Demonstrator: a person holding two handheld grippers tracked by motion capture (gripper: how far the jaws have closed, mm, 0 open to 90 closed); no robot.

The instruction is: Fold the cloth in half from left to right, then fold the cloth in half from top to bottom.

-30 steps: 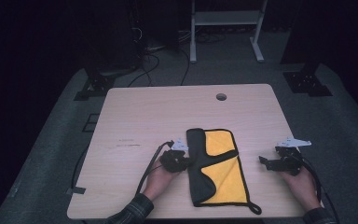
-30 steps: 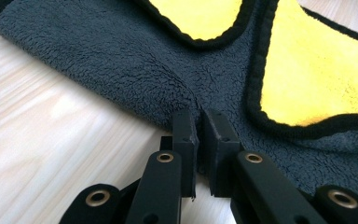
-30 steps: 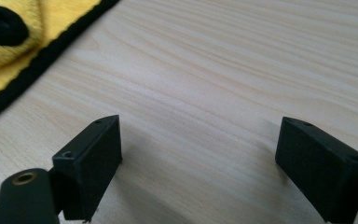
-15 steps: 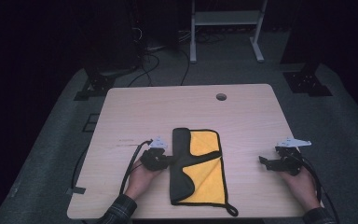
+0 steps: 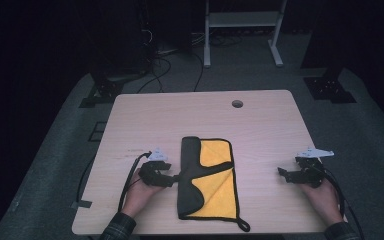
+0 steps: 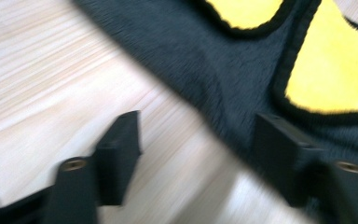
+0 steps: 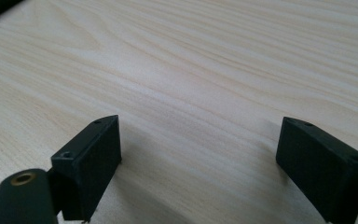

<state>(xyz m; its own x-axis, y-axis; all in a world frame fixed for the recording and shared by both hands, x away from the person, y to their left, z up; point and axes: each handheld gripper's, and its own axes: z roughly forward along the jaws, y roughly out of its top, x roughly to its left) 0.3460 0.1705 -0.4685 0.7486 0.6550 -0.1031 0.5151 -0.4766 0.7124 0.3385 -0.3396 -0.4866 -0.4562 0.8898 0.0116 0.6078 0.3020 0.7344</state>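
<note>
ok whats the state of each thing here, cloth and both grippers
cloth: flat on the table, folded, black side lapped over the yellow
left gripper: jaws have just been opening, apart at the cloth's black edge, one over the cloth, not pinching it
right gripper: open over bare wood, nothing between the jaws

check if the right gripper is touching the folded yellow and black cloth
Apart. The high view shows bare table between the right gripper and the cloth.
</note>
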